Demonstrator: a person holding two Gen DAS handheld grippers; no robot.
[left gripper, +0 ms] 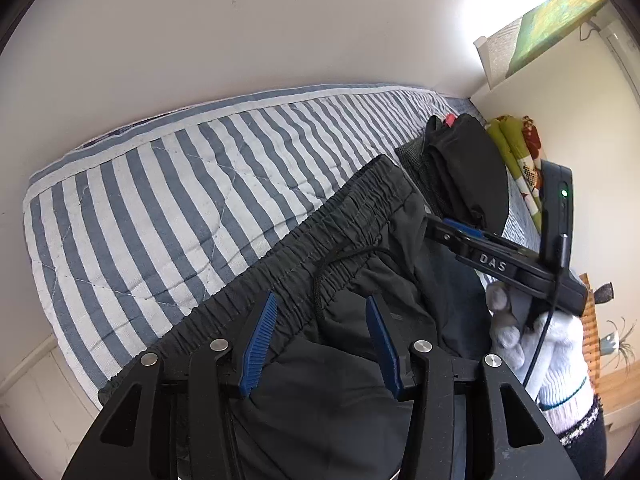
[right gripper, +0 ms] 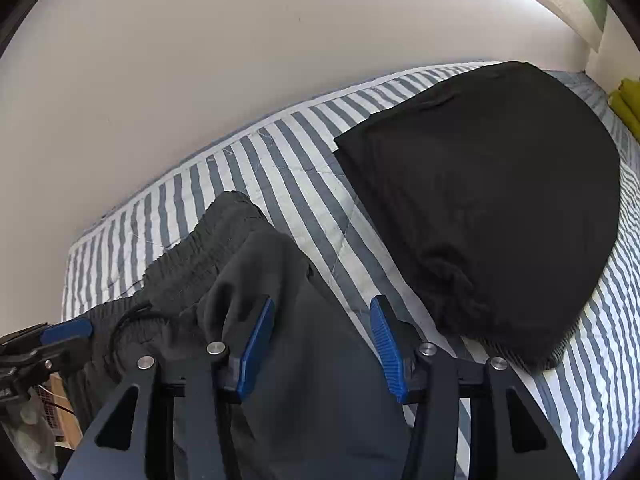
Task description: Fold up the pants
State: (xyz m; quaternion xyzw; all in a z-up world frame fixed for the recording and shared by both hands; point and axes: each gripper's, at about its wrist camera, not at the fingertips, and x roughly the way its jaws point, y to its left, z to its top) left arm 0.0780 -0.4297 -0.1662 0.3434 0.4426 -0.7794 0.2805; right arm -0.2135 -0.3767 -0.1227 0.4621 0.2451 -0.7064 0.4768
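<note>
A: Where are the dark grey pants with the stretchy waistband (left gripper: 360, 248)?

B: On the bed with the blue and white striped quilt (left gripper: 160, 184). They lie near its front edge, waistband and black cord on top.

A: What about the left gripper with blue pads (left gripper: 322, 344)?

B: It hangs over the waistband. Its jaws stand apart, with nothing pinched.

A: And the right gripper (right gripper: 322, 344)?

B: A white-gloved hand (left gripper: 548, 352) holds it over the pants. Its jaws stand apart too, gripping no cloth.

A: That black heap?

B: A pile of black clothes (right gripper: 500, 200), further along the quilt, apart from the pants.
</note>
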